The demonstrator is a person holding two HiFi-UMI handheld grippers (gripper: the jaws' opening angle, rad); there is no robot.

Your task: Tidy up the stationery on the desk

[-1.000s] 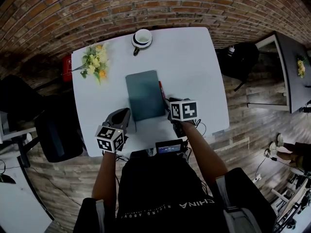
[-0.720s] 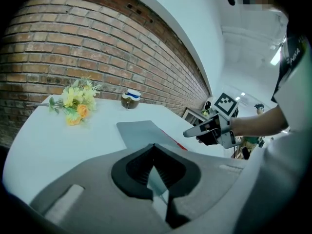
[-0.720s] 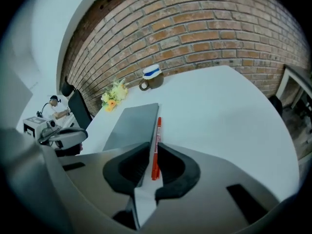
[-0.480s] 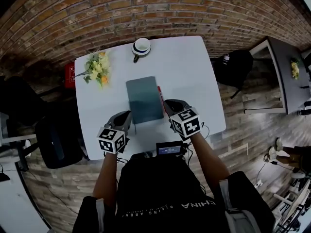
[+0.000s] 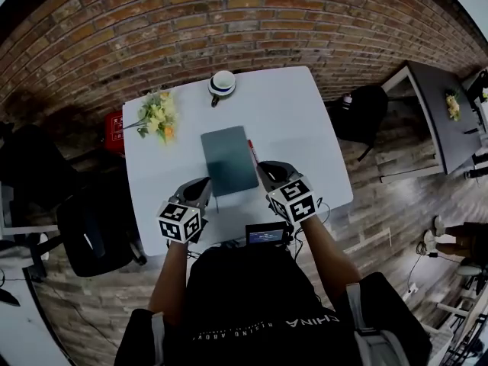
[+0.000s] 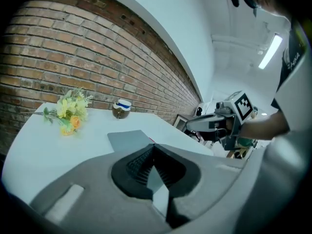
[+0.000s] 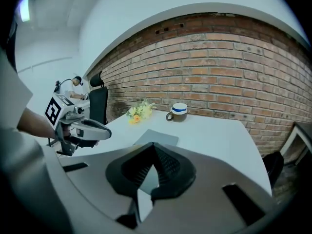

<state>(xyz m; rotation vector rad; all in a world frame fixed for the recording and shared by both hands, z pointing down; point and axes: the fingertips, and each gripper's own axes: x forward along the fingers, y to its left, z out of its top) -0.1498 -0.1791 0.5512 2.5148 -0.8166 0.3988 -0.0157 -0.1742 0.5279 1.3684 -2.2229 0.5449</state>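
A dark teal notebook point(image 5: 229, 160) lies flat in the middle of the white desk point(image 5: 305, 128). A red pen point(image 5: 250, 149) lies along its right edge, and a thin dark pen point(image 5: 216, 203) lies at its near left corner. My left gripper point(image 5: 200, 191) hovers at the notebook's near left corner, shut and empty. My right gripper point(image 5: 268, 172) hovers at its near right corner, also shut and empty. The left gripper view shows the notebook point(image 6: 127, 139) ahead of the jaws point(image 6: 153, 147). The right gripper view shows the notebook point(image 7: 157, 138) beyond the jaws point(image 7: 152, 147).
A cup on a saucer point(image 5: 223, 83) stands at the far edge and a yellow flower bunch point(image 5: 158, 114) lies at the far left. Black chairs stand left point(image 5: 91, 219) and right point(image 5: 358, 109) of the desk. A small screen point(image 5: 265, 235) sits at the near edge.
The head view has shifted, so the desk sits lower in the picture. My right gripper has drawn back slightly toward the near edge. The left gripper has hardly moved.
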